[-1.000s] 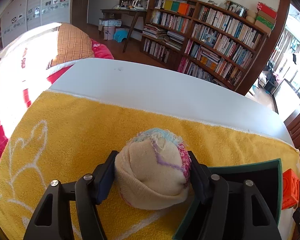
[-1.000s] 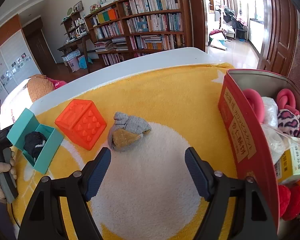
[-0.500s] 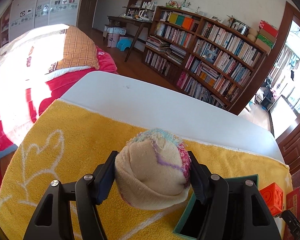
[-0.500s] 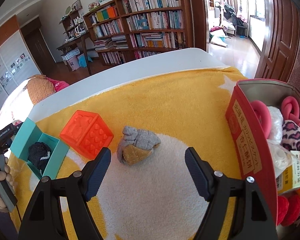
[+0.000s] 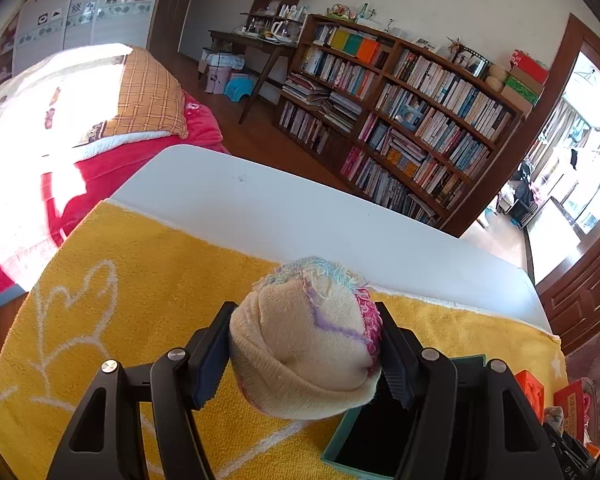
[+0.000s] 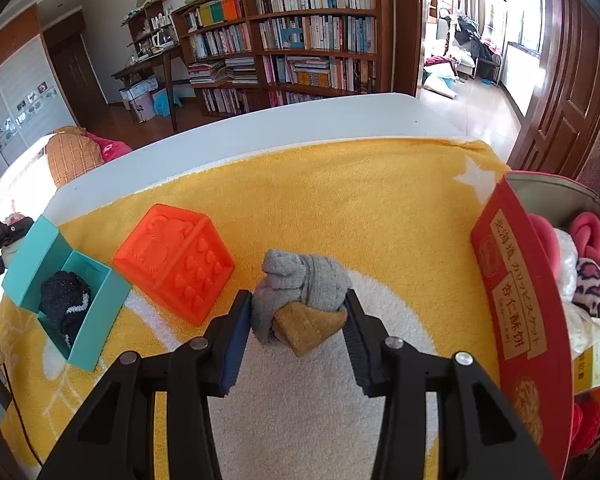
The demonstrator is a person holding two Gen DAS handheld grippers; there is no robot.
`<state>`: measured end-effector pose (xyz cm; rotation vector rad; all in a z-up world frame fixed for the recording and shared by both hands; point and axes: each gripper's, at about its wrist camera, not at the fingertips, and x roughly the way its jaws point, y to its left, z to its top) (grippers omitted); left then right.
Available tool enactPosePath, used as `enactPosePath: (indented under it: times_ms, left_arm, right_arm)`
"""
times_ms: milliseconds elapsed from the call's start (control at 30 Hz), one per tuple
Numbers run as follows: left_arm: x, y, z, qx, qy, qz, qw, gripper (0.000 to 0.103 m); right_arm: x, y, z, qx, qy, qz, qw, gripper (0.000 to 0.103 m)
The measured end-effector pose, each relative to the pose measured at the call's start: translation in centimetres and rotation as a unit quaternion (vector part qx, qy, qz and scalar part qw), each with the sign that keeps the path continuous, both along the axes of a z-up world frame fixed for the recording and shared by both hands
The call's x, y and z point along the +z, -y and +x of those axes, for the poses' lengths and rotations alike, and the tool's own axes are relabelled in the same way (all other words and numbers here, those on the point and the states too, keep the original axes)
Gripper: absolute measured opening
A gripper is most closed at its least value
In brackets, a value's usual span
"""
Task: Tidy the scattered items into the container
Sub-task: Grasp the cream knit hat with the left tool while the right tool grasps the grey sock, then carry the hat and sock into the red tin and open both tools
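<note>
My left gripper (image 5: 306, 346) is shut on a cream rolled sock (image 5: 306, 344) with pink and blue fringe and holds it above the yellow towel (image 5: 140, 280), beside the teal box (image 5: 364, 440). My right gripper (image 6: 298, 312) has closed its jaws against a grey and tan rolled sock (image 6: 302, 300) lying on the towel (image 6: 340, 200). The red container (image 6: 512, 292) at the right holds several soft items. An orange cube (image 6: 176, 262) lies left of the grey sock.
A teal box (image 6: 96, 308) with a black sock (image 6: 66, 296) in it stands at the left of the right wrist view. The white table edge (image 6: 260, 128) runs behind the towel. A bookshelf and a bed lie beyond.
My right gripper moved forward and closed around the grey sock. My left gripper rose and drew back with the cream sock, so the teal box looks smaller.
</note>
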<state>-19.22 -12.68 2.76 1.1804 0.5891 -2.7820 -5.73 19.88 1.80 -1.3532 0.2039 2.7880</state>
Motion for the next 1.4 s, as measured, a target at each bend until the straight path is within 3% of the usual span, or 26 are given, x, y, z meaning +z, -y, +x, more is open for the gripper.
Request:
enactPosePath:
  times_ms: [200,400,733,833,1000,1233,1400]
  left_arm:
    - [0.7,-0.8,0.3,-0.009,-0.008,0.001,0.9999,0.067]
    - [1.4,-1.4,0.5,-0.018,-0.015,0.01,0.9997,0.067]
    - [5.3,-4.8,2.1,-0.058,-0.061,-0.006,0.9964,0.067]
    - [6.6,-6.8,2.9,-0.087,-0.073,-0.011,0.9935,0.067]
    - [7.8,-10.6,4.2,-0.135,-0.072,0.02,0.988,0.067]
    - [9.6,-19.6,5.2,-0.211,-0.067,-0.008,0.975,0.067]
    - [10.1,-26.9,5.9,-0.268,-0.064,-0.016,0.9612,0.067]
  right_arm:
    - [3.6,-2.3,2.8,-0.014,-0.035,-0.007,0.999,0.048]
    - [6.7,-7.6,5.1,-0.062,-0.054,0.007,0.997,0.048]
    - [7.9,-17.3,6.1,-0.157,-0.041,-0.006,0.987,0.048]
    - [7.8,-19.1,5.0,-0.168,-0.034,-0.014,0.985,0.049]
    - [7.2,-21.0,3.9,-0.178,-0.024,-0.023,0.984,0.049]
    - [6.9,-22.1,4.0,-0.165,-0.024,-0.037,0.985,0.049]
    - [7.3,-23.0,4.0,-0.149,-0.024,-0.047,0.987,0.049]
